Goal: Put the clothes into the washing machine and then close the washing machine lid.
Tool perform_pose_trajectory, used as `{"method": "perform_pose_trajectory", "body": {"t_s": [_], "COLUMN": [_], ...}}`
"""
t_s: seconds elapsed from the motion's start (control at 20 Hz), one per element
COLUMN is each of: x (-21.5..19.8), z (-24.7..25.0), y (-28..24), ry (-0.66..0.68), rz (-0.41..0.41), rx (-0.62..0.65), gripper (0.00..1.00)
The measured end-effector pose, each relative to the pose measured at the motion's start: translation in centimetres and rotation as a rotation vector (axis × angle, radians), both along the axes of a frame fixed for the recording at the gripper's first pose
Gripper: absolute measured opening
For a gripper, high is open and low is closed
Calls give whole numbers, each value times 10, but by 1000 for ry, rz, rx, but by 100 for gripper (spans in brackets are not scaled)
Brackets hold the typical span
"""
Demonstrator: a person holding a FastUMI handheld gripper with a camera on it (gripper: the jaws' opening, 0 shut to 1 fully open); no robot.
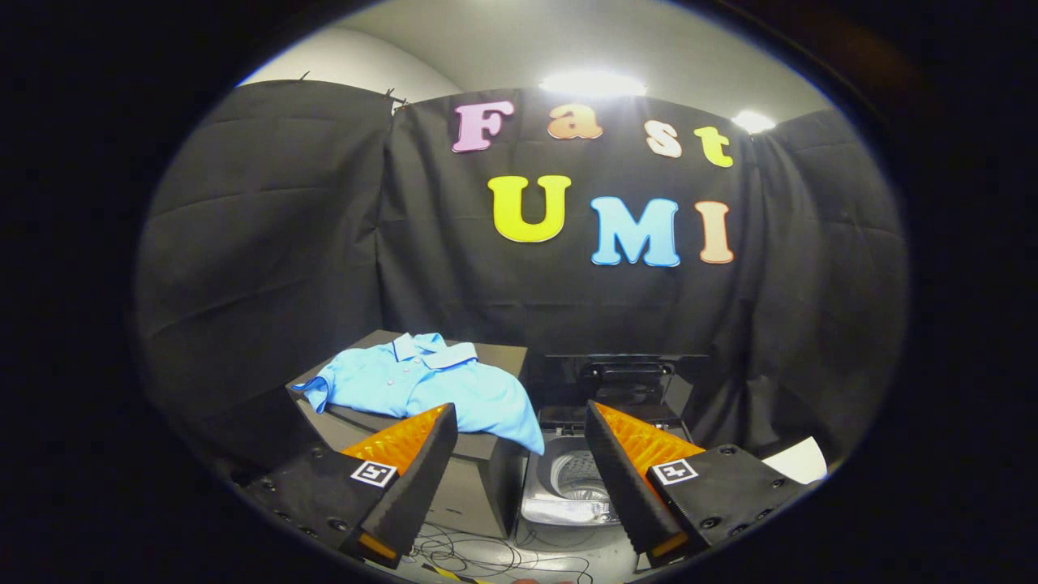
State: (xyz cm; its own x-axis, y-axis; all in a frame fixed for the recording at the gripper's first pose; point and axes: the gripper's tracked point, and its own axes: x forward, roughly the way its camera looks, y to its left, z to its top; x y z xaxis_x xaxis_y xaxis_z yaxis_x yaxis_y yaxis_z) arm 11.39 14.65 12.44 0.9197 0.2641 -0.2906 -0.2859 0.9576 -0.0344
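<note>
tool (519, 422) spread, empty | shirt (422, 389) overhangs box (478, 478) edge | washer (568, 478) lid up

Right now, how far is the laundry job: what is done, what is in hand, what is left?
Done: only the setup. The washing machine stands with its lid up and the drum showing.

In hand: nothing. The gripper is open, with its fingers apart and short of the blue shirt.

Left: everything. The shirt lies on the dark box beside the machine, one corner hanging toward the opening. It must go into the drum, then the lid must be closed.
</note>
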Motion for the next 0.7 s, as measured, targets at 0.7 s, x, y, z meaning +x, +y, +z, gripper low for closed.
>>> {"method": "perform_pose_trajectory", "body": {"t_s": [0.7], "x": [82], "z": [-63], "y": [138], "ry": [257], "rz": [201], "rx": [-17], "gripper": [100]}}
